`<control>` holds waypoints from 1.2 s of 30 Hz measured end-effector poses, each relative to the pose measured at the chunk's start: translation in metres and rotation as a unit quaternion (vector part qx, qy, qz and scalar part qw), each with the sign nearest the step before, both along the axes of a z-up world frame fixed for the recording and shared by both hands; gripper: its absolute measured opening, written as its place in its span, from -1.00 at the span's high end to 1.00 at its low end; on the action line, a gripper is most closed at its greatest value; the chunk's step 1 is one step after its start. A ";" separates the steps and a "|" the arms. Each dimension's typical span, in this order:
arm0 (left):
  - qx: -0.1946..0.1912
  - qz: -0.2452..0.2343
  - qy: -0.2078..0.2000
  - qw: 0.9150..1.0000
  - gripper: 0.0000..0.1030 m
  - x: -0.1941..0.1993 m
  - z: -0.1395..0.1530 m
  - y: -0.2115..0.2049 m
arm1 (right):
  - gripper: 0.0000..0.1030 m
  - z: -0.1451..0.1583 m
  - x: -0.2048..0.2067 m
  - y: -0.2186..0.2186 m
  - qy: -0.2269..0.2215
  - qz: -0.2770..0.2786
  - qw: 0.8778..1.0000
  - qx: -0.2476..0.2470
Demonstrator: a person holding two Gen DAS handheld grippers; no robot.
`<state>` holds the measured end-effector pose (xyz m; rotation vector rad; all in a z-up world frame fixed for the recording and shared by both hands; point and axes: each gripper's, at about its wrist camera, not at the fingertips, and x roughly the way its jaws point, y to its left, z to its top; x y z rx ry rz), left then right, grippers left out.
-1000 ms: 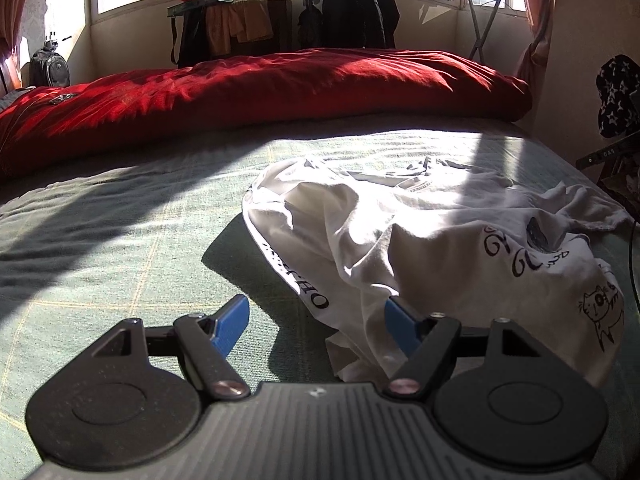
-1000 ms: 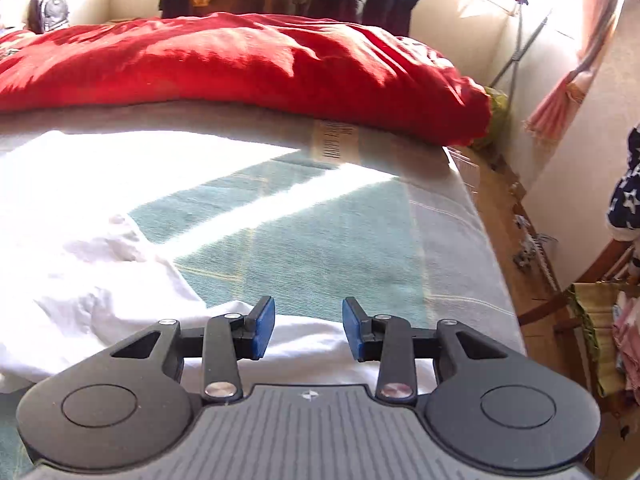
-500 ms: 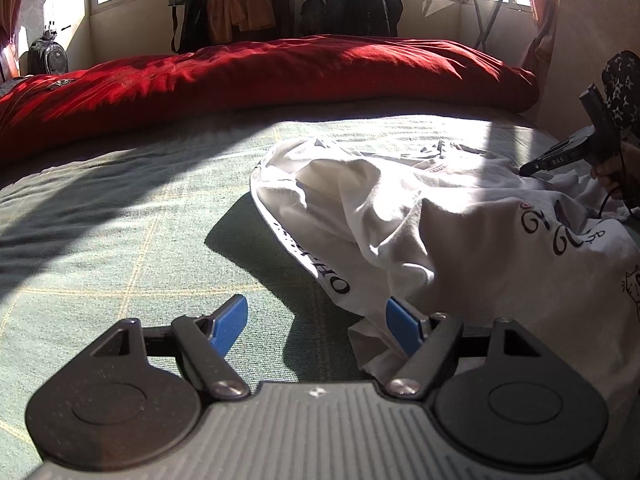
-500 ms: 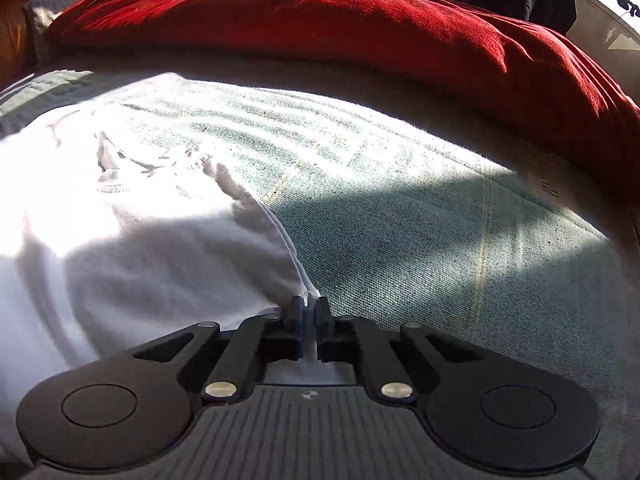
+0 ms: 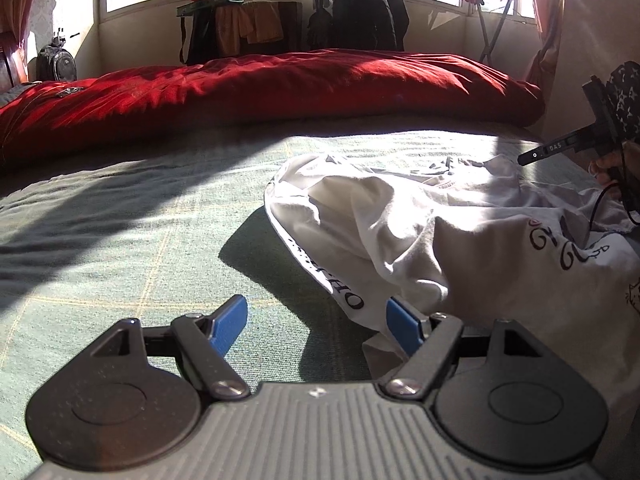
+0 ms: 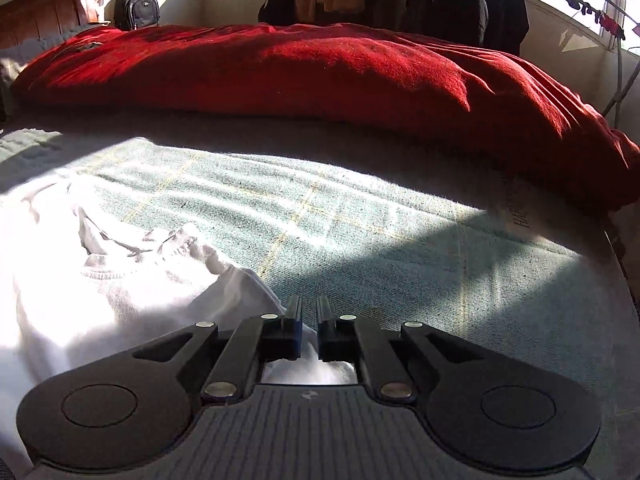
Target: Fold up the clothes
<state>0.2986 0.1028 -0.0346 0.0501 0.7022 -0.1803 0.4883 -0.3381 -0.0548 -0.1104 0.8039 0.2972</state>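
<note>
A crumpled white T-shirt (image 5: 420, 224) with black lettering lies on the green checked bedcover (image 5: 140, 240). My left gripper (image 5: 316, 320) hovers open at the shirt's near hem. Its right blue pad (image 5: 402, 328) touches the cloth, while the left pad is over bare cover. In the right wrist view the shirt (image 6: 100, 300) spreads to the left. My right gripper (image 6: 308, 316) is shut on the shirt's edge, with white cloth showing under the jaws. The left wrist view also catches the right gripper (image 5: 532, 156) at the far right, held by a hand.
A long red duvet (image 5: 280, 84) lies across the far side of the bed. Behind it are a clothes rack with dark jackets (image 5: 360, 8), a backpack (image 5: 56, 64) and windows. The bed's right edge (image 6: 616, 248) is close to the right gripper.
The right gripper closed on the shirt's edge and swung left, so its view now faces the duvet. It entered the left wrist view at the right. The left gripper stayed open and still.
</note>
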 end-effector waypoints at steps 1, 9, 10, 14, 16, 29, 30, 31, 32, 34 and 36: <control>-0.003 -0.001 0.002 1.000 -0.50 0.000 -0.001 0.000 | 0.82 0.002 -0.001 0.000 0.015 0.009 1.000 0.020; -0.007 -0.007 0.009 1.000 -0.50 -0.006 -0.001 -0.003 | 0.80 -0.034 0.024 0.029 0.082 -0.008 0.996 0.037; -0.010 -0.005 0.008 1.000 -0.50 -0.009 0.001 -0.002 | 0.80 -0.035 0.027 0.029 0.076 -0.015 0.996 0.039; -0.028 0.004 0.012 1.000 -0.55 -0.019 0.005 0.007 | 0.67 -0.020 0.022 0.025 0.055 -0.046 0.997 0.037; -0.034 0.011 0.017 0.999 -0.60 -0.025 0.005 0.010 | 0.59 -0.007 0.007 0.025 0.051 -0.039 0.998 0.026; -0.043 0.000 0.025 0.999 -0.74 -0.098 0.016 -0.006 | -0.36 0.055 -0.214 0.038 0.044 -0.001 0.999 0.026; -0.043 0.000 0.025 0.999 -0.74 -0.105 0.017 -0.007 | -0.38 0.053 -0.227 0.041 0.042 0.000 0.999 0.028; -0.044 -0.002 0.023 0.999 -0.74 -0.111 0.018 -0.008 | -0.43 0.051 -0.244 0.045 0.039 -0.001 0.999 0.031; -0.044 -0.003 0.021 0.999 -0.74 -0.118 0.020 -0.010 | -0.46 0.047 -0.264 0.049 0.037 -0.005 0.998 0.044; -0.042 -0.003 0.015 0.999 -0.74 -0.131 0.022 -0.013 | -0.47 0.040 -0.291 0.053 0.039 -0.011 0.996 0.074; -0.040 -0.003 0.010 0.999 -0.74 -0.145 0.026 -0.017 | -0.48 0.033 -0.317 0.057 0.036 -0.022 0.994 0.104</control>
